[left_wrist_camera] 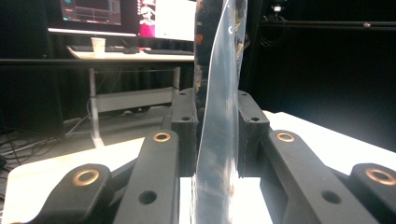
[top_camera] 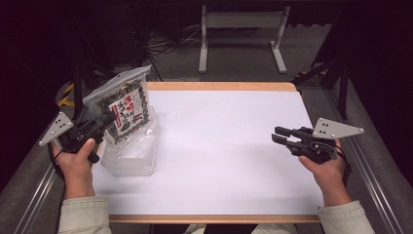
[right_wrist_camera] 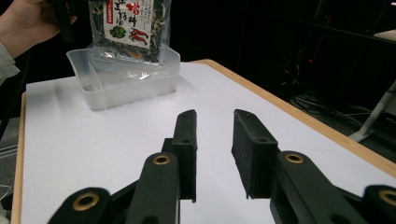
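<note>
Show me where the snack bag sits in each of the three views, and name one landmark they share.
High view: the snack bag is at upper left, held by the left gripper above the clear plastic tub.
Left gripper view: the bag stands edge-on at centre, clamped between the jaws.
Right gripper view: the bag is at top left, over the tub.
Shared landmark: the white tabletop.

— What colours on the packet (top_camera: 124,105)?
— Dark green contents, white label with red characters, clear silvery edge.
— And the tub (top_camera: 130,156)?
— Clear plastic — on a white table (top_camera: 229,146) edged in pale wood.
</note>
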A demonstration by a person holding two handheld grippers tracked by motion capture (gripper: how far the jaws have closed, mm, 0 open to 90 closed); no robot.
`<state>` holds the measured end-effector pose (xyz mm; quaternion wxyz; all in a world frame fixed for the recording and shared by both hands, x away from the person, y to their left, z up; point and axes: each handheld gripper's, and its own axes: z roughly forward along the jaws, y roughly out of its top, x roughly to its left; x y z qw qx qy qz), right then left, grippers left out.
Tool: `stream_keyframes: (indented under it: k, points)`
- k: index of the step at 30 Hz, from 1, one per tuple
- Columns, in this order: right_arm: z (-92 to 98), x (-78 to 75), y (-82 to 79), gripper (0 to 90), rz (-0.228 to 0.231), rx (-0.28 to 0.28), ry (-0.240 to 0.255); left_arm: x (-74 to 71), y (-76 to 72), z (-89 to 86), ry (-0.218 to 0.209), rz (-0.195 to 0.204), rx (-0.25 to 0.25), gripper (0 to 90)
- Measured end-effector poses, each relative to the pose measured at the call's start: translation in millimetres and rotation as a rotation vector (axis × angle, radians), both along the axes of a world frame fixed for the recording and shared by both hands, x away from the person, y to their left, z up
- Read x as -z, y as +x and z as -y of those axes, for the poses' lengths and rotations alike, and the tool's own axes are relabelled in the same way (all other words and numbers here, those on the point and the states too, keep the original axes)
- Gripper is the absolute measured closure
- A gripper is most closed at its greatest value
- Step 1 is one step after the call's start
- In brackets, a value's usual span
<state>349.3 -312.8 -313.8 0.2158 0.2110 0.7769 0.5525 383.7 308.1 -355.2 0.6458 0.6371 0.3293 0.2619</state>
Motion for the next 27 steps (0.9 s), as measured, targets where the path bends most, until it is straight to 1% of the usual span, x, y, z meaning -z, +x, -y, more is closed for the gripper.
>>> stream_keyframes:
  k: [2,3,10,13,17,19,20,21,22,27]
  points:
    - [-0.2,-0.2,0.1,71.2,0.001,-0.001,0.001,2.0,0.3,1.0,0.034,-0.015,-0.008,74.1]
    - [-0.2,-0.3,0.2,71.2,0.001,-0.002,0.002,3.3,0.6,1.1,0.045,-0.025,-0.011,74.1]
    - [-1.1,-0.2,0.9,71.2,0.004,-0.005,0.0,11.4,1.8,0.0,0.036,-0.02,-0.006,74.1]
    - [-2.0,0.2,1.6,71.2,0.002,-0.008,-0.002,15.2,3.6,0.8,0.038,-0.03,0.0,74.1]
    - [-3.1,0.6,1.9,71.2,0.0,-0.011,-0.003,15.0,3.0,1.2,0.044,-0.028,0.002,74.0]
    - [-3.7,0.7,2.2,71.1,-0.001,-0.012,-0.004,14.8,3.0,1.4,0.046,-0.04,0.001,74.0]
    - [-4.0,0.7,2.2,71.1,0.0,-0.013,-0.004,14.4,3.0,2.1,0.052,-0.055,-0.003,74.0]
    - [-4.3,0.7,2.2,71.1,0.0,-0.014,-0.004,15.6,3.9,3.5,0.071,-0.07,-0.012,73.9]
    - [-4.6,0.8,2.3,71.0,-0.001,-0.015,-0.004,17.0,4.7,4.4,0.081,-0.084,-0.012,73.9]
    - [-4.5,0.6,2.5,70.8,0.0,-0.018,-0.004,18.6,3.8,2.3,0.066,-0.085,-0.01,73.8]
